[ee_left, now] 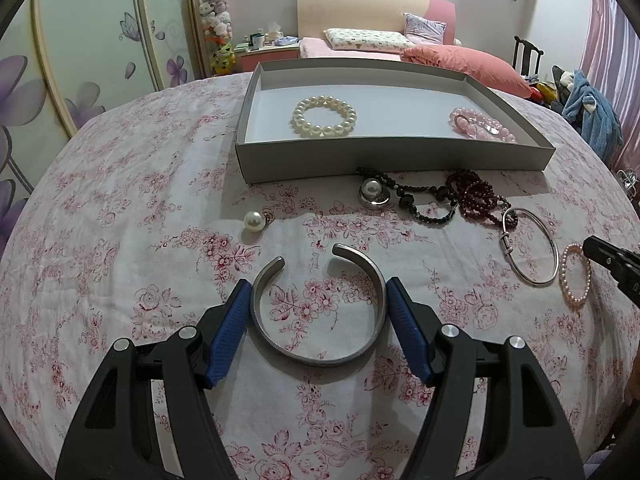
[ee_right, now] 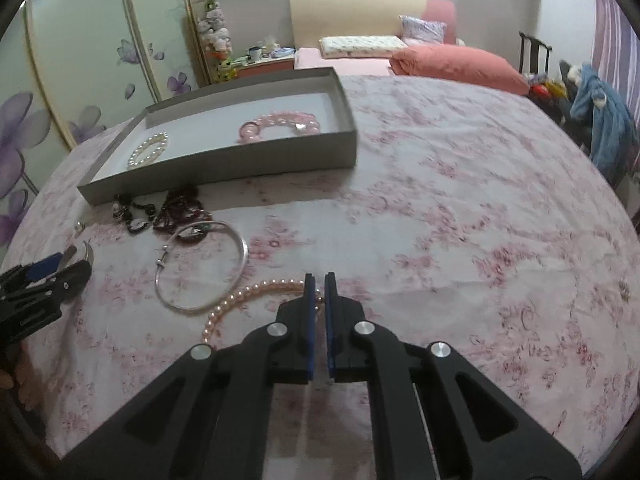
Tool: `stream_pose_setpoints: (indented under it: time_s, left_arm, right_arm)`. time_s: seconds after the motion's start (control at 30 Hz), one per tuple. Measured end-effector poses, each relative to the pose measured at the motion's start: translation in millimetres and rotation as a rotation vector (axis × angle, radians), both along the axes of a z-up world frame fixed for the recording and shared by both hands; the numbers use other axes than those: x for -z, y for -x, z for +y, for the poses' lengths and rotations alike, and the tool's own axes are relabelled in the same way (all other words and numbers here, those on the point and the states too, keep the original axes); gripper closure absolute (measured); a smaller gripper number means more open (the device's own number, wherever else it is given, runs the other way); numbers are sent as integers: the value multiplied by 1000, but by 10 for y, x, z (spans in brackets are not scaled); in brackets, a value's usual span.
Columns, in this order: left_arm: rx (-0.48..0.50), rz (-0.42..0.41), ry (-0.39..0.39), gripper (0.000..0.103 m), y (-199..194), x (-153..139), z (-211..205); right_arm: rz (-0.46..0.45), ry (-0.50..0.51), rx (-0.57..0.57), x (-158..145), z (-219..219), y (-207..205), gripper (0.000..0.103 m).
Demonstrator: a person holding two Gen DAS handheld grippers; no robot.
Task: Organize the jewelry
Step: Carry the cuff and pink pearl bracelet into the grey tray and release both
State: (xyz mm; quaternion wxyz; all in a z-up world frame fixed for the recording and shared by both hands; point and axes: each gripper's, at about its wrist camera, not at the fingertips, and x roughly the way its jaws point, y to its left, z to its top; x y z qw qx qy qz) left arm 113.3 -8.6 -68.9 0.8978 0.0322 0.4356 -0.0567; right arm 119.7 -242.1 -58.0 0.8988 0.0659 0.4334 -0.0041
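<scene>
A round desk (ee_left: 120, 208) draped in a white cloth printed with pink flowers carries the jewelry. The left gripper (ee_left: 318, 286) rests low over it, its blue ribbed fingers (ee_left: 228, 332) spread on either side of an open silver metal cuff bangle (ee_left: 320, 344); the pads sit against or just beside its outer edge, and whether they press it I cannot tell. Ahead of these fingers lies a shallow grey cardboard tray (ee_left: 392, 154) holding a white pearl bracelet (ee_left: 324, 117) and a pink bead bracelet (ee_left: 482, 125). Between tray and fingers are a loose pearl earring (ee_left: 254, 221), a pearl ring (ee_left: 373, 194), black bead strands (ee_left: 424, 200) and dark red bead strands (ee_left: 480, 196).

The right gripper (ee_right: 319, 280) has its fingers (ee_right: 309, 320) drawn together with only a slit between them, above a small pink pearl bracelet (ee_right: 248, 296) on the cloth; nothing shows clamped between them. Just left of them lies a thin silver hoop bangle (ee_right: 204, 264).

Behind the desk stand a bed with a pink quilt (ee_left: 460, 64), a wardrobe with purple flower doors (ee_left: 80, 80) and a column of plush toys (ee_left: 216, 24).
</scene>
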Motion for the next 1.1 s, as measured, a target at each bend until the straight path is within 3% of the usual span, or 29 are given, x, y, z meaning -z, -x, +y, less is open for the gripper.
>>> stream_pose_setpoints:
  time_s: [0.07,0.23,0.3,0.4,0.43,0.63,0.8,1.1]
  left_arm:
    - [0,0,-1,35,0,1,1]
    - [0,0,-1,35,0,0,0]
    - [0,0,0,35,0,0,3]
    - [0,0,0,35,1,0,1]
    - [0,0,0,35,1,-1,-1]
    - [-8,-4,10,35,10,-3,47]
    - [-20,-31,25,35,70,-48,117]
    - [-20,-164,38,35,254,-304,99]
  right_arm:
    - [-4,2,-3,-8,-15,29,69]
    - [20,7,-12,45,4,45,65]
    - [21,31,-9,51,36,57,69]
    - [25,49,-2,53,56,57,94]
    - [26,41,-1,52,45,55,96]
    - [-11,-4,7,-9,-10,57,96]
    - [-115,-32,-8,-247,33,123,96]
    - [-284,-70,-55,-595,247,251,96]
